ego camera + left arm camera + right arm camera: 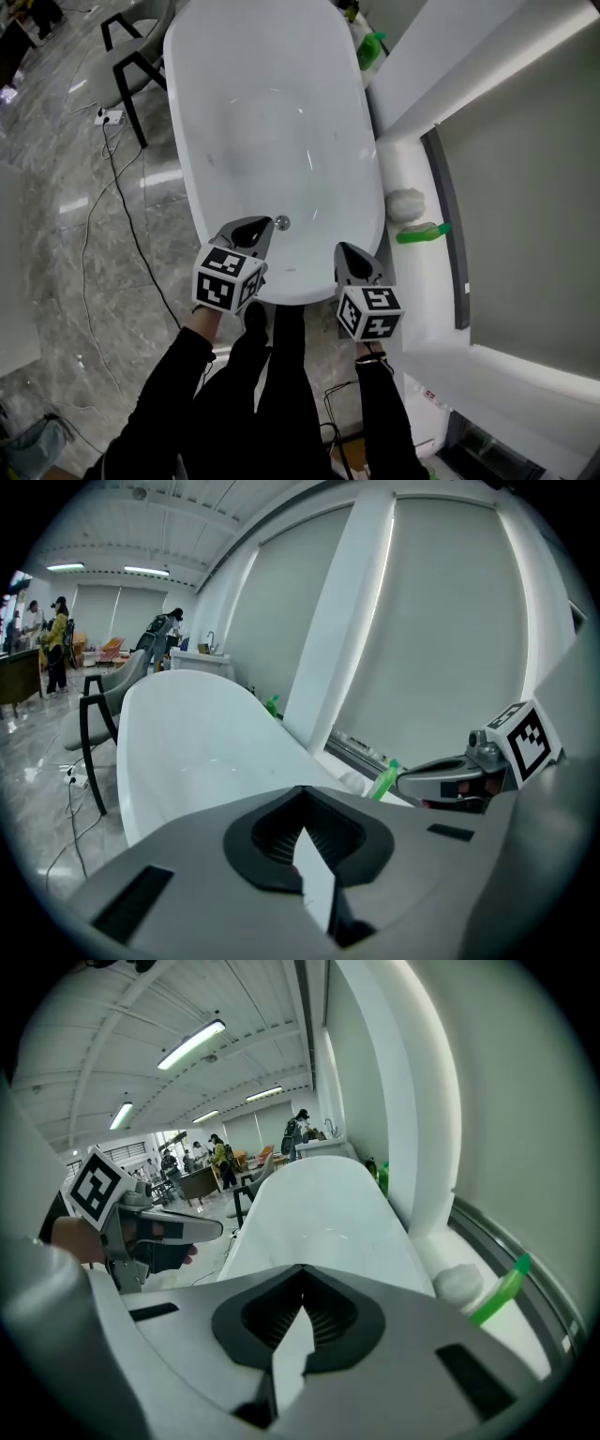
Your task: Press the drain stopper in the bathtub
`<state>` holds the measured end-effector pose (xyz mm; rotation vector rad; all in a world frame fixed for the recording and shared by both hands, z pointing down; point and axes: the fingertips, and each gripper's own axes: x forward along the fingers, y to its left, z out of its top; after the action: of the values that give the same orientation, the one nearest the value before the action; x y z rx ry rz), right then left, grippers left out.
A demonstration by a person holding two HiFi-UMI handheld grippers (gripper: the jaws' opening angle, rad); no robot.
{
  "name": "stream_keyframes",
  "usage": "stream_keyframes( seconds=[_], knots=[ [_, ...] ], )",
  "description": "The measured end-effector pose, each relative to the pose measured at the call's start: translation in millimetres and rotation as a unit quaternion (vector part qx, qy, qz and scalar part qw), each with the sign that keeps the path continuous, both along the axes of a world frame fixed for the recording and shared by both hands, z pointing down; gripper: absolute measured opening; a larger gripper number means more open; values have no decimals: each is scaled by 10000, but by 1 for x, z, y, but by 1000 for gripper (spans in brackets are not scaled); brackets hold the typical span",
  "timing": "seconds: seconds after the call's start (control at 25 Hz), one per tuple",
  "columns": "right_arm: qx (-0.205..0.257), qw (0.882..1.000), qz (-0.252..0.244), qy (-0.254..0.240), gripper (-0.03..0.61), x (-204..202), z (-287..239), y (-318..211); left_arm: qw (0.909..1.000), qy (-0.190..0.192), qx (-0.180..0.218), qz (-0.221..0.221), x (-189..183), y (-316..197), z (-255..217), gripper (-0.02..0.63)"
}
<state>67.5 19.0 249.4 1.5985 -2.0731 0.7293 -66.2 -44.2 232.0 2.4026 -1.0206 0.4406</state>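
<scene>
The white bathtub [272, 122] fills the centre of the head view. A white ledge [427, 281] runs along the bathtub's right side. A black-framed chair [131, 66] stands on the floor left of the bathtub, and a power strip [110, 116] lies near it.

The left hand-held gripper [258, 225] hangs over the bathtub's near end, jaws together and empty. The right hand-held gripper [345, 248] sits at the bathtub's near rim, jaws likewise together and empty.

A green bottle [422, 232] lies on the ledge just right of the bathtub, beside a white round object [405, 202]. The drain stopper [281, 222] sits on the bathtub floor at the near end, just beside the left jaw tips and unobstructed.
</scene>
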Motion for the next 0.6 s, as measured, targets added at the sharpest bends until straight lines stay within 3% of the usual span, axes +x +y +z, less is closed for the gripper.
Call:
stream_keyframes(
  seconds=[0.6],
  knots=[
    [-1167,9927,-149,-269,-2,19,206,-79,9923,-570,-1074,-223,39,-65,213,6]
  ],
)
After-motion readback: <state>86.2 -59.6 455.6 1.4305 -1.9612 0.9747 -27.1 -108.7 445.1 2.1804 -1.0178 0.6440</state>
